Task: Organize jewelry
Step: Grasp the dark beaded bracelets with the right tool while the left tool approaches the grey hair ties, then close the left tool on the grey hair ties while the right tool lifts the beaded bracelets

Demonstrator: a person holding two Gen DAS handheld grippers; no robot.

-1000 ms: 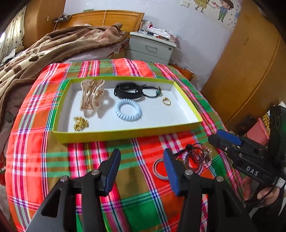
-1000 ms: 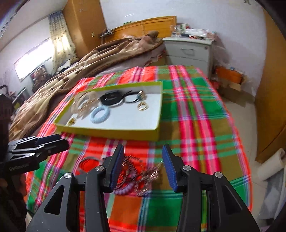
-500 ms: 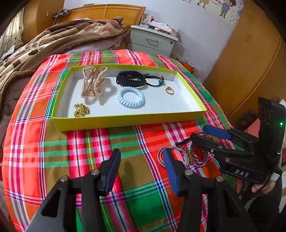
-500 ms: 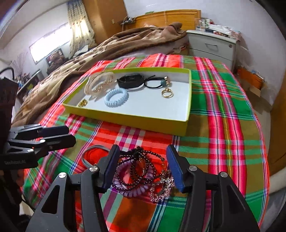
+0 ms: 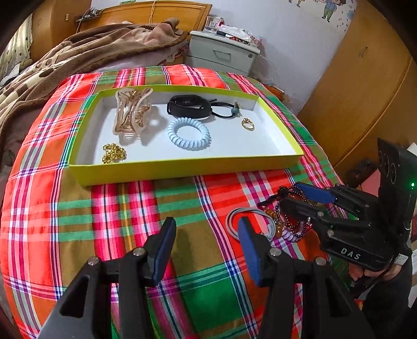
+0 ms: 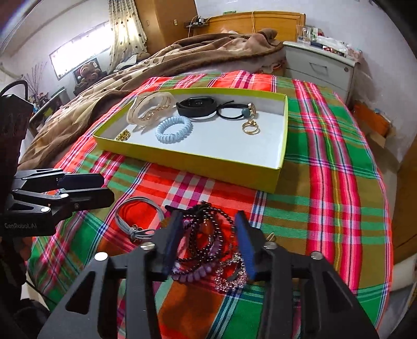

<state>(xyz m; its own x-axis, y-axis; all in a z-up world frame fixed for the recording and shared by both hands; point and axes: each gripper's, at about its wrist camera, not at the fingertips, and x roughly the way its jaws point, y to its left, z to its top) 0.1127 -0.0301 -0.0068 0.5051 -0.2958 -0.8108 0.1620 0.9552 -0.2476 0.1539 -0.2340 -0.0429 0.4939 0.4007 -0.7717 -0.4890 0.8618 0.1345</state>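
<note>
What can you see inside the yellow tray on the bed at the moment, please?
Inside the tray: a clear hair claw, black band, black hair tie, blue coil tie, gold ring and gold chain. The claw hides the floor beneath it.

Tablecloth: a plaid cloth [image 5: 130,213] in red, green and ochre covered the round surface.
Blanket: a brown patterned blanket [image 5: 78,57] lay rumpled on the bed behind, its edge touching the cloth's far left side.
Headboard: a wooden headboard [image 6: 260,20] stood against the back wall.
Nightstand: a pale drawer unit [image 5: 224,56] sat beside the bed, with small clutter on top (too small to identify).
Wardrobe: a wooden wardrobe [image 5: 359,91] filled the right side.
Window: a bright window [image 6: 80,56] showed beside a dotted curtain [image 6: 125,34].
Wall: cartoon stickers [image 5: 331,9] marked the white wall.
</note>
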